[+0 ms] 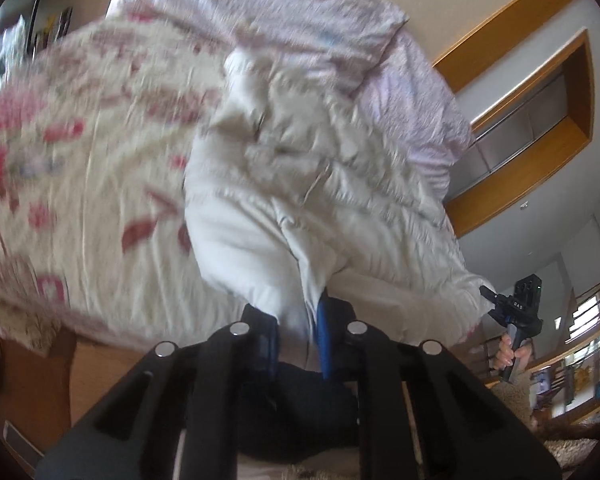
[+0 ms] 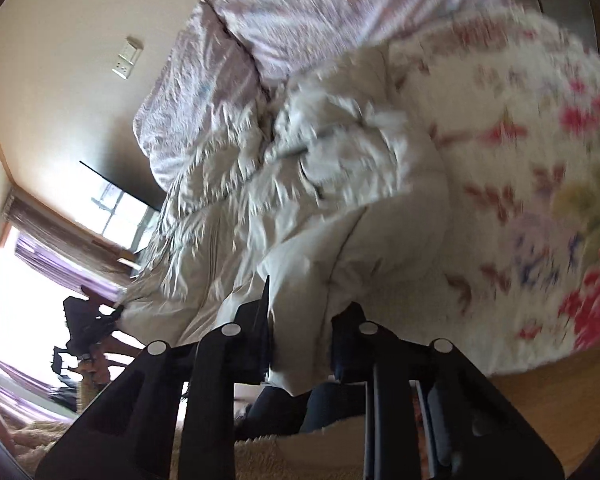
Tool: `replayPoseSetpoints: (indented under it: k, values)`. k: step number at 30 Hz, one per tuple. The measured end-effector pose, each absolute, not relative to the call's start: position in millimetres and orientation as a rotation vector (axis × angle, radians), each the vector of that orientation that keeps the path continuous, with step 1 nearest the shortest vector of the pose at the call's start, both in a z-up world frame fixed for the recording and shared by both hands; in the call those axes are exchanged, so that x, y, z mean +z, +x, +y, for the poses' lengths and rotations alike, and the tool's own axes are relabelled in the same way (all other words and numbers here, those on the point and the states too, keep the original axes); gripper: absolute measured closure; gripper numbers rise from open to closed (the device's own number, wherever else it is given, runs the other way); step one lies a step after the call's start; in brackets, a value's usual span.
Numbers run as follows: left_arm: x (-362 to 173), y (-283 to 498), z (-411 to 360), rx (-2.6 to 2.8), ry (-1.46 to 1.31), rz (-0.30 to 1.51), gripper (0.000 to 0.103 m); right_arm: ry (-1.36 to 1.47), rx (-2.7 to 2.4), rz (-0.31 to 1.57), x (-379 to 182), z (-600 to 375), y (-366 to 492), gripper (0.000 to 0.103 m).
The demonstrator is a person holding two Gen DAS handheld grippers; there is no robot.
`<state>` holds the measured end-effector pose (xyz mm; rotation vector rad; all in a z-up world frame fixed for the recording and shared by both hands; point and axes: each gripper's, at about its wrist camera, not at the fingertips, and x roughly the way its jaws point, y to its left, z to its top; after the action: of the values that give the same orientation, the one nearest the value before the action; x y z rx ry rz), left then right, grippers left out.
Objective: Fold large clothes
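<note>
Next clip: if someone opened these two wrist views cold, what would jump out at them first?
A big white quilt fills both views, crumpled, with a red-and-pink flower print along one side. Each claw is shut on its near edge: the left claw at the bottom of its own view, the right claw likewise. Beyond the quilt, a lilac striped sheet covers the bed.

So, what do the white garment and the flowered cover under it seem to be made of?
The white garment looks like thin, matte woven cloth, perhaps cotton: it shows many fine, sharp creases. The flowered cover looks like a soft printed textile, cream with pink and red flowers; motion blur hides its weave, so the fibre stays uncertain.
</note>
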<state>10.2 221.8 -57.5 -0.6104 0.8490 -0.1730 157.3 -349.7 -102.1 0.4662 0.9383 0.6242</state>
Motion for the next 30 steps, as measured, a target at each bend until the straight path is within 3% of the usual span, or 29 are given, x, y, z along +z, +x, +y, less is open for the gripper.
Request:
replayPoseSetpoints:
  k: [12, 20, 26, 29, 30]
  values:
    - [50.8, 131.2, 217.2, 0.0, -0.379, 0.553, 0.089, 0.275, 0.377, 0.493, 8.7, -302.9, 234.5, 0.081]
    - [49.9, 222.0, 223.1, 0.087, -0.306, 0.522, 0.089, 0.134, 0.196, 0.435, 12.9, -253.6, 316.2, 0.081]
    - [25.5, 284.8, 233.6, 0.144, -0.347, 0.516, 0.086, 0.185, 0.092, 0.478, -6.5, -234.2, 385.3, 0.08]
    - [4.2, 315.6, 241.5, 0.184, -0.432, 0.55, 0.075, 0.291, 0.07, 0.55, -16.4, -234.3, 415.9, 0.061]
    - [-2.0, 322.9, 244.3, 0.186, -0.464, 0.564, 0.065, 0.331, 0.081, 0.552, -16.6, -236.3, 419.5, 0.047]
